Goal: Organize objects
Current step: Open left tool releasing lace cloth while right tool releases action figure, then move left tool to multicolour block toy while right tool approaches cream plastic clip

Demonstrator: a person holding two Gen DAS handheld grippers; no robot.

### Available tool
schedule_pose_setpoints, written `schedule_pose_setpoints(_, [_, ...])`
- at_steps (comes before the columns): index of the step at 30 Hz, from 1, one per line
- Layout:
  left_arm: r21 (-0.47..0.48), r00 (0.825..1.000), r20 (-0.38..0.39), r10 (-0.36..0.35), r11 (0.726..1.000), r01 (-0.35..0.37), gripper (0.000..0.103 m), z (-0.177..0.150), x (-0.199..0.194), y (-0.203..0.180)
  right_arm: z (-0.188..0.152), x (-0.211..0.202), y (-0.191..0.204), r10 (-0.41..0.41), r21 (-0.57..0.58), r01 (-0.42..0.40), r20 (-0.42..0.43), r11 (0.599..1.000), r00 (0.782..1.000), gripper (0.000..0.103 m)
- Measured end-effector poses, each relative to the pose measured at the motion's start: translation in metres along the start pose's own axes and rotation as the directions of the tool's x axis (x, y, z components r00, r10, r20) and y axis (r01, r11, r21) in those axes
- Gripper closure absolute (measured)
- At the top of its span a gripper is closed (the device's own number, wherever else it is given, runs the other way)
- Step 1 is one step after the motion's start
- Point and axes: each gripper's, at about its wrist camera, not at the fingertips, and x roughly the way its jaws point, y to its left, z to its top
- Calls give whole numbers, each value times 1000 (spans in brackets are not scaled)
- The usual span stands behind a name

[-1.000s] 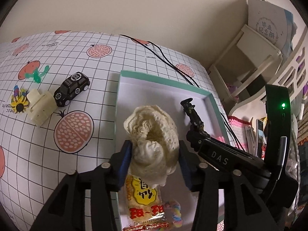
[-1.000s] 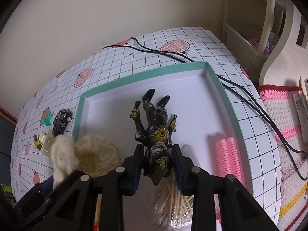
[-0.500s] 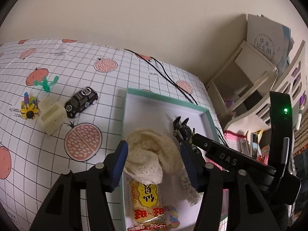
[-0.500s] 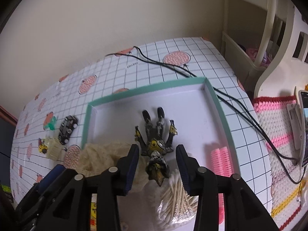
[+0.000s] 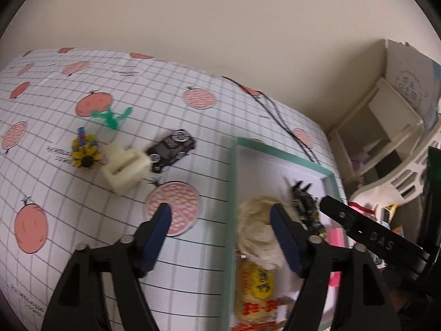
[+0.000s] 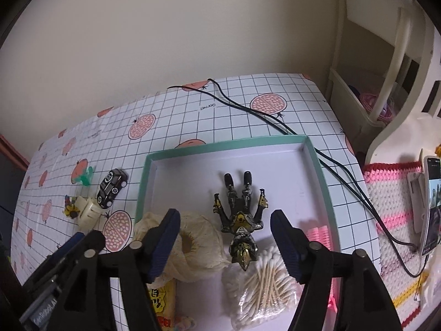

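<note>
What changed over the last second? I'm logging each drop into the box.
Both grippers let go. The right gripper has just been opening, leaving the black-and-gold figure lying in the teal-rimmed box. The left gripper has just been opening too, releasing the cream crochet piece in the box and swinging left over the tablecloth. Toy car and cotton swabs stayed put.

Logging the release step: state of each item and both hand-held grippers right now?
Left hand-held gripper: open, jaws just widened, empty.
Right hand-held gripper: open, jaws just widened, clear of figure.
Figure: lying flat in tray, released.
Lace roll: lying in tray, released.
Tray: lidless, partly filled.
Swab bag: in tray.
Toy car: on table, outside tray.
Cream clip: on table, outside tray.
</note>
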Motion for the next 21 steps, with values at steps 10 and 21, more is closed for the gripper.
schedule_pose_setpoints(10, [-50, 997, 7, 74, 996, -74, 15, 1, 1, 25, -4, 7, 10, -20, -48, 19, -9, 999, 1000, 13])
schedule_pose_setpoints(21, [-72, 992, 29, 124, 990, -121, 6, 5, -3, 40, -5, 10, 17, -21, -61, 21, 0, 998, 1000, 0])
